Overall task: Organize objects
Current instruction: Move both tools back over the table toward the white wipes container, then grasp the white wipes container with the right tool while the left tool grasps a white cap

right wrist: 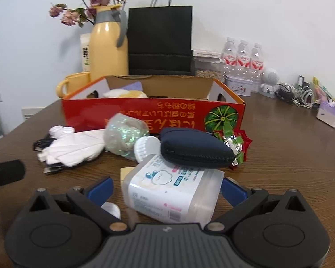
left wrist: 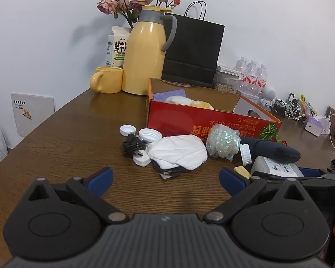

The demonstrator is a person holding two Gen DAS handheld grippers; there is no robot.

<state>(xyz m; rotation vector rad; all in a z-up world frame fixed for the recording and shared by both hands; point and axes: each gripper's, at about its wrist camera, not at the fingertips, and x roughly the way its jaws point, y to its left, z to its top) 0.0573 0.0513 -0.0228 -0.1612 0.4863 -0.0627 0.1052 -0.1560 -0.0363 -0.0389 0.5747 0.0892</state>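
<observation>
Right tool [right wrist: 166, 188], spread wide, straddles the clear plastic tub [right wrist: 169, 192] at lower centre; left tool [left wrist: 166, 178] gapes empty. Red box [right wrist: 154, 116] at centre holds few items, while pouch [right wrist: 196, 148], gloves [right wrist: 76, 145] and caps still litter the desk [right wrist: 290, 156].

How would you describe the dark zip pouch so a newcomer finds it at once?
Start at the long red cardboard box across the brown wooden table. Just in front of its watermelon-printed end lies the navy fabric zip pouch, resting partly on a clear plastic tub. It is the only dark, soft item among white and glittery neighbours.
</observation>
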